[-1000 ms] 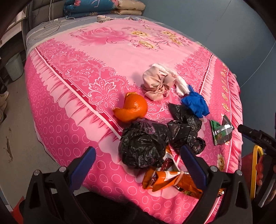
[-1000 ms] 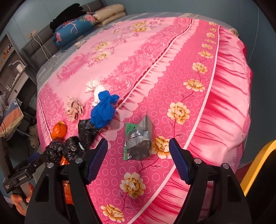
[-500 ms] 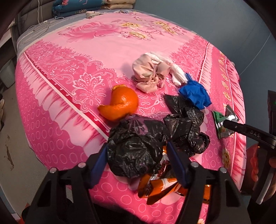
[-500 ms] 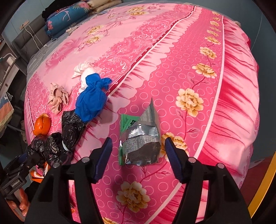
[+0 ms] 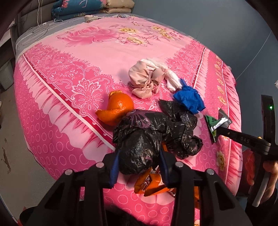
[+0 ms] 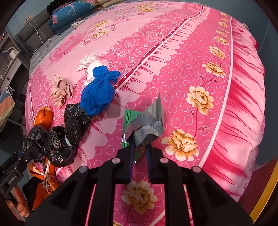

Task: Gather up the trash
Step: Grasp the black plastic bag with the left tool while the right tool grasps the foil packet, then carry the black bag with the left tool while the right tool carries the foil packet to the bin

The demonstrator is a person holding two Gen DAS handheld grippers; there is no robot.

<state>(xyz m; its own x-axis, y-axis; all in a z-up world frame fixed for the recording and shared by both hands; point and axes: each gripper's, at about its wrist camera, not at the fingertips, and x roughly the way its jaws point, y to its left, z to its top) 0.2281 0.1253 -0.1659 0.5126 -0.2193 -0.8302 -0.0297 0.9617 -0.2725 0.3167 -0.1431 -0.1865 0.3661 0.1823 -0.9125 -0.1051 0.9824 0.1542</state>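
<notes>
The trash sits in a cluster near the close edge of a bed (image 5: 90, 57) covered in a pink flowered sheet; the far half of the sheet is bare up to the folded quilts (image 5: 80, 7) at the head. In the left wrist view the sheet drops off to bare floor (image 5: 10, 121) on the left, and in the right wrist view it falls away along the right side.

The left gripper (image 5: 139, 161) has its blue-padded fingers (image 5: 114, 166) pressed against both sides of a knotted black bag (image 5: 139, 153), pinching it at the very near edge of the bed. A second crumpled black bag (image 5: 182, 132) touches it on the right, and an orange snack packet (image 5: 151, 182) lies partly beneath it. An orange peel (image 5: 118, 107) rests just beyond on the left. Farther back lie a beige cloth bundle (image 5: 146, 80), a white rag (image 5: 172, 80) and a tied blue bag (image 5: 189, 99).

The right gripper (image 6: 139, 151) is nearly closed, nipping the near end of a crumpled silver and green wrapper (image 6: 149, 121), which rises tented from the sheet. The wrapper lies apart from the heap, to its right, with the blue bag (image 6: 99, 92) the nearest piece.
</notes>
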